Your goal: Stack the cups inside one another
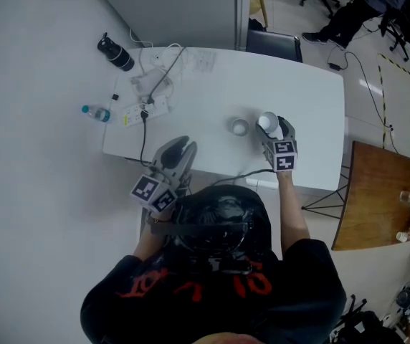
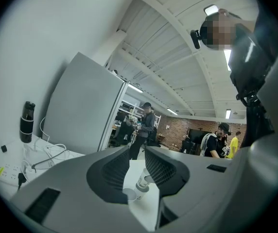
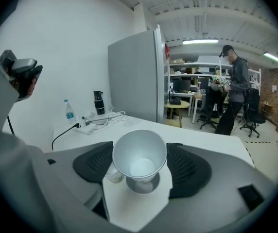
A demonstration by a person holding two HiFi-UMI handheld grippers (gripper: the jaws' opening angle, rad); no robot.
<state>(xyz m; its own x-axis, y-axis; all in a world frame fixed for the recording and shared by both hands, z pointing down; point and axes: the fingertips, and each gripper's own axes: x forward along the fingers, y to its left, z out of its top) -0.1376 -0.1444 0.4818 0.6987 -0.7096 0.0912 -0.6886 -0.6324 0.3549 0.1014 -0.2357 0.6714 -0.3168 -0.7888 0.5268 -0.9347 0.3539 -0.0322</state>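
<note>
At white table (image 1: 312, 106), two cups, standing cup (image 1: 240, 127), raised cup (image 3: 139, 154) clamped by right gripper (image 3: 140, 163), left gripper (image 1: 185, 146) ajar, empty

Black flask (image 1: 115, 53); water bottle (image 1: 96, 112); power strip (image 1: 148, 110); wooden table (image 1: 373, 192) apart.

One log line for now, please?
right gripper: holds white paper cup | other paper cup: on white table | left gripper: empty

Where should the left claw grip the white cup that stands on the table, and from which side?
Probably on its side wall, coming level from its left in the head view. The white cup stands upright, mouth up, and must stay open; the right claw, holding the second cup, occupies its right side.
</note>
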